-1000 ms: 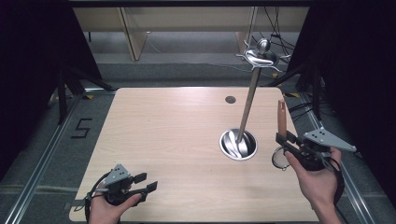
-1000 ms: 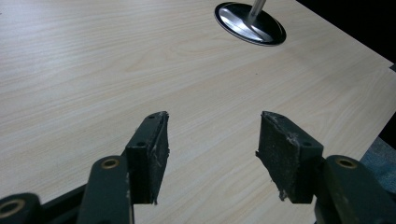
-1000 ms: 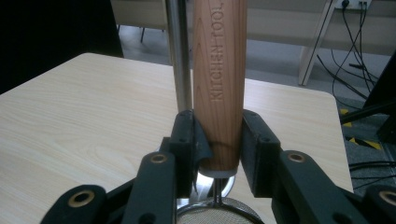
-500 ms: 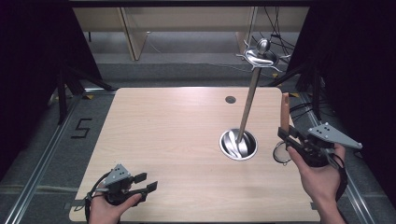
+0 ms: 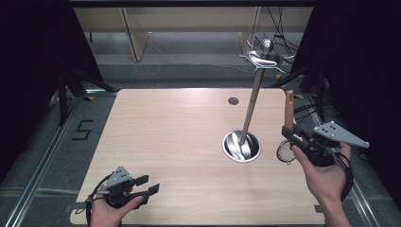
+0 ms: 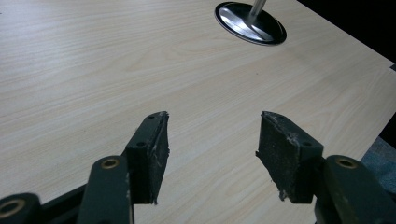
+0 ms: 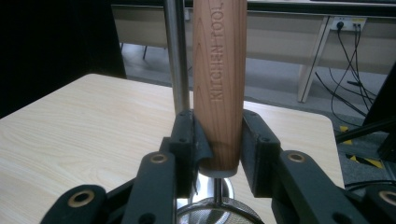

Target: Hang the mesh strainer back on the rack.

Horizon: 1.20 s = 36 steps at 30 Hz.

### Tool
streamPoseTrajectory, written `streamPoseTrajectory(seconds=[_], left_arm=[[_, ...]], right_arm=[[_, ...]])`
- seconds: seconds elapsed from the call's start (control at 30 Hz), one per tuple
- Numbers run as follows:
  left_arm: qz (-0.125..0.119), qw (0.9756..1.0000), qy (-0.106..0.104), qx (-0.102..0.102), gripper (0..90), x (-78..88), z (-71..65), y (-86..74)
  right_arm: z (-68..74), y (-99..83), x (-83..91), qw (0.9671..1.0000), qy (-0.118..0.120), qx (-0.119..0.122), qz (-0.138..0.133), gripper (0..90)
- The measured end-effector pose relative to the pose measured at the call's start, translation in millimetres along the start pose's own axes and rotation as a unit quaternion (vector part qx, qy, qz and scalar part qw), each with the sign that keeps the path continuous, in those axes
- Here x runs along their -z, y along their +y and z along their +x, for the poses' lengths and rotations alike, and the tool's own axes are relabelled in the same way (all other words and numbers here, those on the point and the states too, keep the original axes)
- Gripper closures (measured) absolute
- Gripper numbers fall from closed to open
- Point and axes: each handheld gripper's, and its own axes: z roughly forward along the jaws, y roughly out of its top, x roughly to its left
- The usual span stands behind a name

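Over the last second the right claw (image 5: 289, 135), clamped on the wooden "KITCHEN TOOL" handle of a small mesh strainer (image 7: 219, 84), shifted slightly toward the pale wood surface's (image 5: 179, 137) right edge beside the tall chrome hook stand (image 5: 253, 101), probably lining up to hang it; left claw (image 5: 144, 185) idles open and empty near the front edge, mid-surface clear.

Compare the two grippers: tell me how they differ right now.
The left gripper is open with nothing between its jaws; the right gripper is shut on a wooden handle stamped KITCHEN TOOL. The left gripper sits low at the table's near edge; the right gripper is at the table's right edge, holding the handle upright. Both are hand-held, with black jaws.
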Motion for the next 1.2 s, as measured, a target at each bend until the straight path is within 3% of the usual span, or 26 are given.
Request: streamPoseTrajectory(seconds=[0.23,0.5,0.63,0.8,0.87,1.13,1.2], left_arm=[[-0.001,1.0000,0.000,0.000,42.2,0.1,-0.1,-0.1],[-0.002,1.0000,0.002,0.001,42.2,0.3,-0.7,-0.1],[-0.001,1.0000,0.001,0.000,42.2,0.2,-0.2,-0.2],[0.000,1.0000,0.002,0.000,42.2,0.0,-0.2,0.0],[0.001,1.0000,0.002,0.000,42.2,0.2,-0.1,0.0],[0.000,1.0000,0.001,-0.001,42.2,0.0,-0.1,0.1],[0.002,1.0000,0.003,-0.001,42.2,0.3,-0.3,0.2]], right_arm=[[0.5,4.0,1.4,0.9999,0.003,-0.006,-0.014,69.5],[0.0,6.0,3.4,0.9998,-0.001,0.006,-0.018,69.5],[1.6,8.3,5.1,0.9998,-0.001,-0.007,-0.018,69.5],[0.1,11.6,5.0,0.9997,0.000,0.004,-0.026,69.5],[2.2,12.0,5.6,0.9997,-0.002,-0.007,-0.024,69.5],[2.4,13.2,5.6,0.9996,-0.002,-0.007,-0.028,69.5],[0.5,14.8,5.2,0.9994,0.001,0.006,-0.033,69.5]])
